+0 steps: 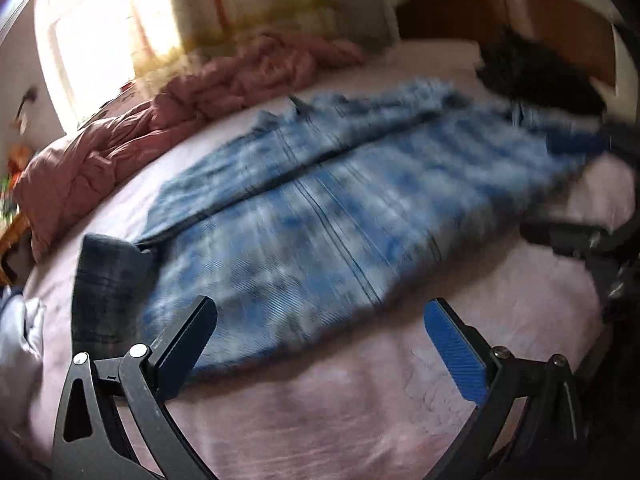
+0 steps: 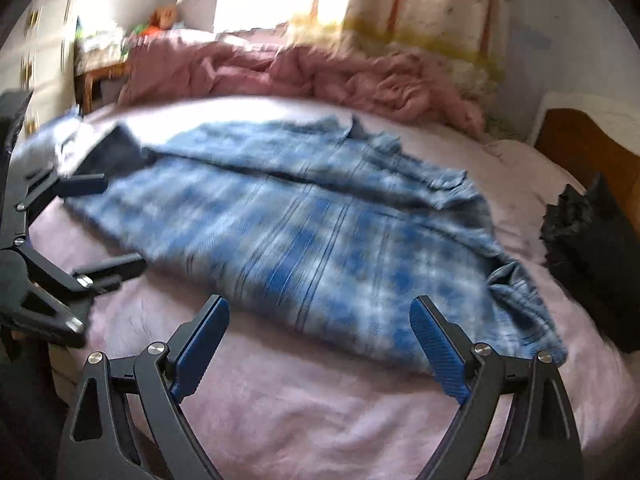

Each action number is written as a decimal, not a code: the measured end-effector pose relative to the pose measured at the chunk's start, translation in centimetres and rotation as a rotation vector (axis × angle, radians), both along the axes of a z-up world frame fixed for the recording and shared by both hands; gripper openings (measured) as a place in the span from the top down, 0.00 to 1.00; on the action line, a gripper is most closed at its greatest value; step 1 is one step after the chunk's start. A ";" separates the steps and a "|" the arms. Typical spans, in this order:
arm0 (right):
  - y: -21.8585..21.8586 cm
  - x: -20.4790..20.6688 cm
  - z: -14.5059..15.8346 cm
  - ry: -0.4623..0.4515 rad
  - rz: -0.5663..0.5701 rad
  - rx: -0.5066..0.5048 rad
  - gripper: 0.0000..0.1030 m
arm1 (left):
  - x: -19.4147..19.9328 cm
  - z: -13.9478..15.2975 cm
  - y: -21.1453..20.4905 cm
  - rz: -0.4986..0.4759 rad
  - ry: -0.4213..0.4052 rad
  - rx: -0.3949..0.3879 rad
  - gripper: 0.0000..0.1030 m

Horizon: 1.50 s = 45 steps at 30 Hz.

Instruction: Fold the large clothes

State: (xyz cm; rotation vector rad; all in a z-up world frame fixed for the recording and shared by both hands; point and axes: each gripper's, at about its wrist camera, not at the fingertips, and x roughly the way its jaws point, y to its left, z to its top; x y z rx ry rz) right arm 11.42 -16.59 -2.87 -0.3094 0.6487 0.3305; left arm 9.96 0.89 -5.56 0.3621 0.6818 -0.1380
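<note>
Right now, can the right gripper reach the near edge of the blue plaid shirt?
Probably yes: the right gripper is open, the blue plaid shirt lies flat just ahead, with nothing between.

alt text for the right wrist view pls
A blue plaid shirt lies spread on a pink bed sheet, just beyond the open right gripper. The left gripper is at the left edge, a rumpled pink duvet behind.

Both wrist views look forward, low over the bed (image 1: 320,420) – close; both share the blue plaid shirt (image 1: 304,208) – from opposite ends.
</note>
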 end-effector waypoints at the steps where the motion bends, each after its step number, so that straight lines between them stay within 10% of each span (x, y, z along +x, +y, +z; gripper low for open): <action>1: 0.3 0.1 -0.4 0.005 0.004 -0.016 0.10 | 0.0 -0.4 -0.2 -0.002 0.001 0.015 0.00; 21: -5.1 5.4 -2.1 -0.028 -0.333 -0.189 0.09 | 5.3 -0.3 10.1 0.394 -0.048 -0.046 0.00; 23: -6.1 5.9 -1.7 -0.045 -0.365 -0.192 0.09 | 5.1 0.0 11.2 0.417 -0.068 -0.075 0.11; 24: -6.6 5.9 -1.5 -0.051 -0.376 -0.176 0.10 | 4.9 0.2 11.8 0.425 -0.076 -0.101 0.37; 25: -7.1 5.9 -1.3 -0.053 -0.384 -0.143 0.15 | 4.9 0.2 12.4 0.436 -0.071 -0.126 0.77; 26: -7.4 5.7 -1.1 -0.052 -0.383 -0.117 0.27 | 4.8 0.2 13.0 0.456 -0.060 -0.156 0.95; 27: -7.7 5.5 -0.8 -0.054 -0.379 -0.083 0.37 | 4.7 0.3 13.8 0.462 -0.053 -0.208 0.95; 29: -8.1 5.0 -0.4 -0.062 -0.363 -0.028 0.92 | 3.8 0.9 14.4 0.457 -0.074 -0.271 0.95; 37: -9.0 0.9 3.4 -0.208 -0.400 0.058 0.96 | -2.4 6.5 12.2 0.420 -0.286 -0.245 0.95; 45: -9.1 -4.6 8.1 -0.266 -0.362 0.074 0.96 | -7.3 9.8 13.3 0.372 -0.269 -0.335 0.95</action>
